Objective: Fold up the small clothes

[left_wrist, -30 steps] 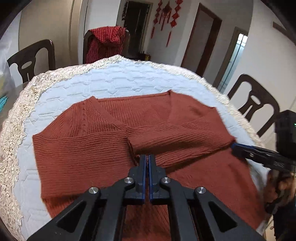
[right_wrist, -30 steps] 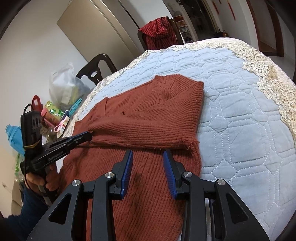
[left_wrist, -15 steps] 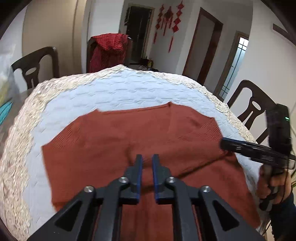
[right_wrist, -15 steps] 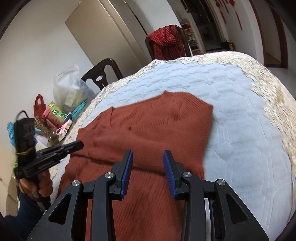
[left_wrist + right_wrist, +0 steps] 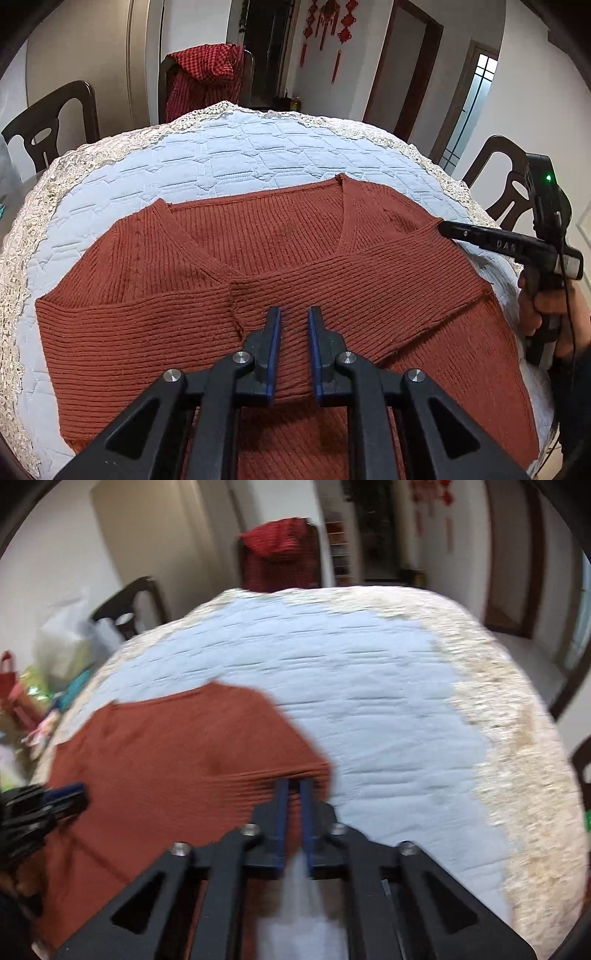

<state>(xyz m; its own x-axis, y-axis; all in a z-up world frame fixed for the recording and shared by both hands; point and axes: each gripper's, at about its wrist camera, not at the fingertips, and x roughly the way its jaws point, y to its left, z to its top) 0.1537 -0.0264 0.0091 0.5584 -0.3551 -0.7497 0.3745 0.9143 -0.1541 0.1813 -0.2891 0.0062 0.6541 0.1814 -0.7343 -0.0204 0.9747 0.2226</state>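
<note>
Since a second ago, the left gripper (image 5: 293, 325) has parted its pads from a tight close to a narrow gap, and the right gripper (image 5: 295, 794) has pinched nearly shut from wide.

From the left wrist, the rust-red sweater (image 5: 207, 266) lies flat on the quilted blue tablecloth (image 5: 236, 155), neckline toward 12 o'clock, both sleeves folded across the chest. The left pads hover slightly apart over the folded right sleeve (image 5: 369, 280), gripping nothing. At 3 o'clock the right gripper (image 5: 448, 229), held in a hand (image 5: 546, 314), touches the sweater's shoulder edge.

From the right wrist, the picture is blurred. The pads sit close together with the sweater's (image 5: 177, 746) edge between them; whether they truly clamp it cannot be told. The left gripper (image 5: 66, 794) shows at 9 o'clock.
</note>
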